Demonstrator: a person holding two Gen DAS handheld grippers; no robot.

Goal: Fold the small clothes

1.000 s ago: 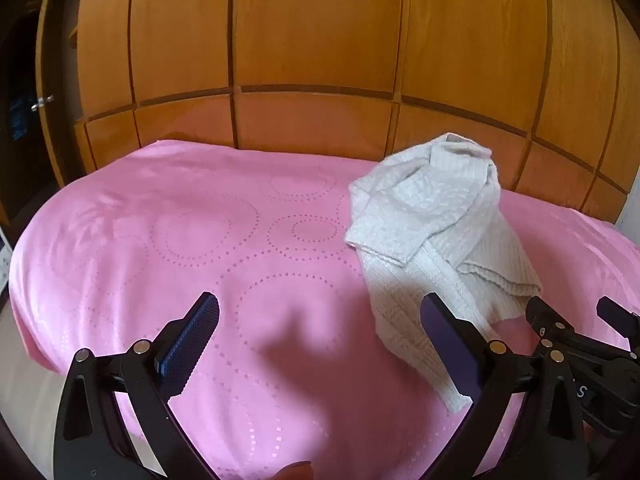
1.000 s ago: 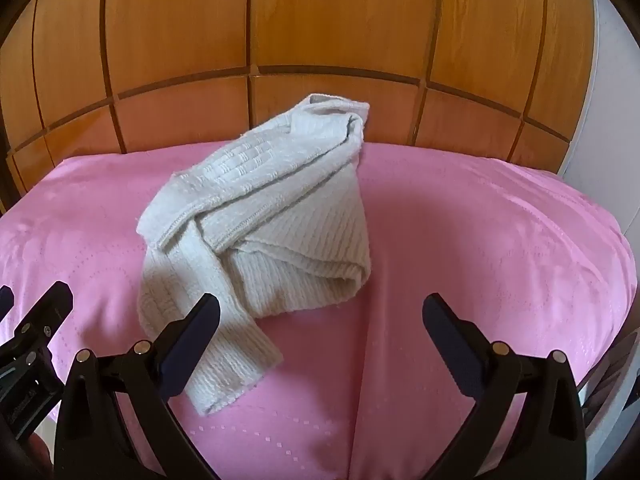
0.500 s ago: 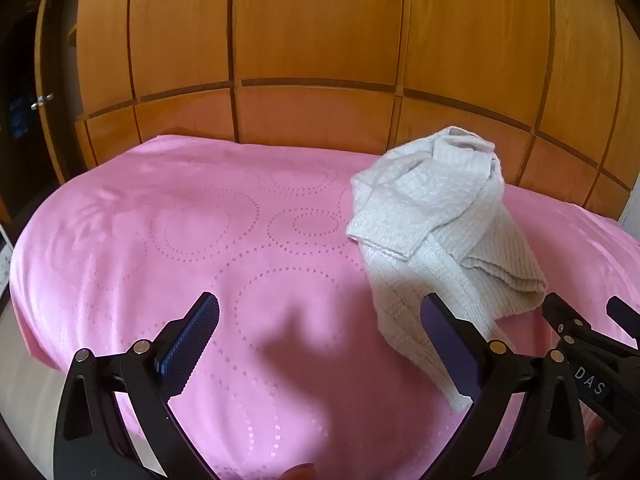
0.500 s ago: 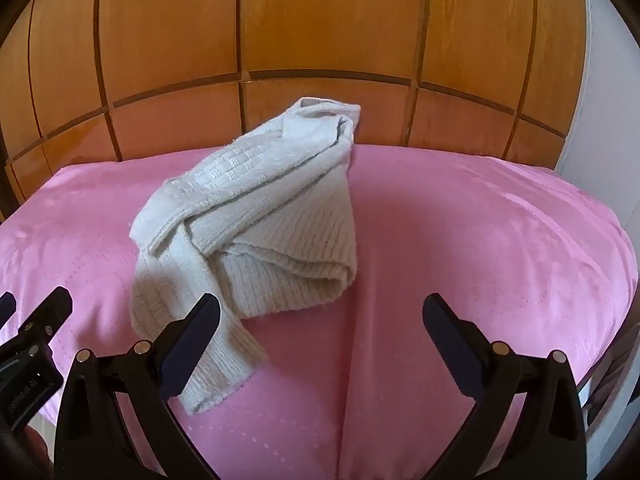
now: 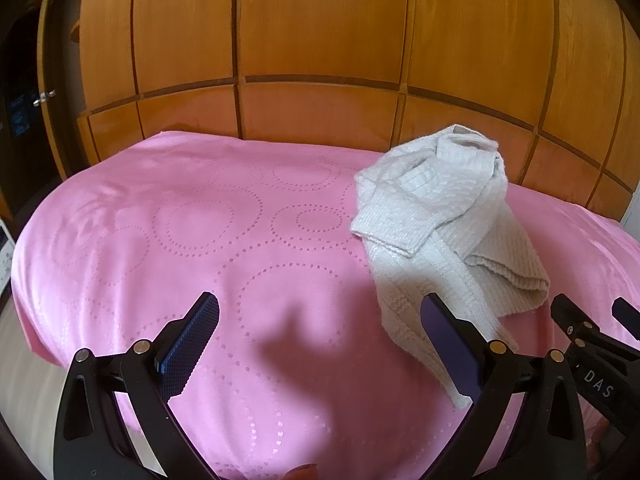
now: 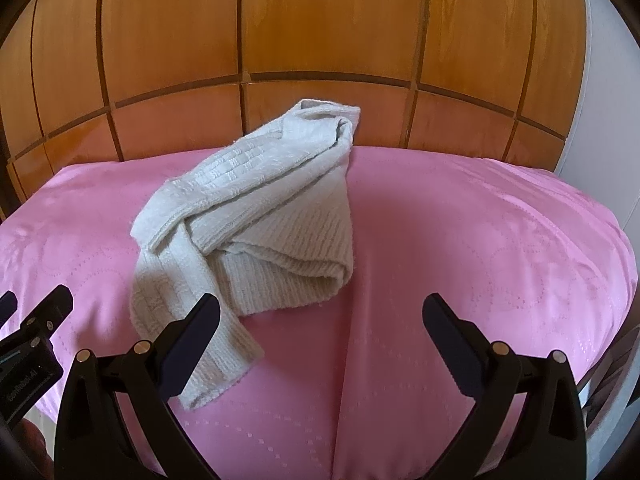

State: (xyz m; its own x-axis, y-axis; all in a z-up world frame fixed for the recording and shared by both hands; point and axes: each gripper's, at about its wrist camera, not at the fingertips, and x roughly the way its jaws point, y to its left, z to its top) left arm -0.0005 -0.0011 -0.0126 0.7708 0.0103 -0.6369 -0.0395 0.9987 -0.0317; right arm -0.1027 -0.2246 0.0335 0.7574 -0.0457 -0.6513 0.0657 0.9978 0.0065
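A crumpled cream knitted garment lies in a heap on the pink bedspread, its top leaning against the wooden headboard. One sleeve trails toward the near edge. It also shows in the right wrist view. My left gripper is open and empty, hovering over the bedspread left of the garment, its right finger over the trailing sleeve. My right gripper is open and empty, just in front and right of the garment, its left finger over the sleeve end.
A wooden panelled headboard stands behind the bed. A dark cabinet is at the far left. A white wall is on the right. The pink bedspread drops off at the near edge.
Both grippers have shifted slightly; the garment sits a little lower and more to the left in the right wrist view. The garment itself has not moved. Both grippers stay open.
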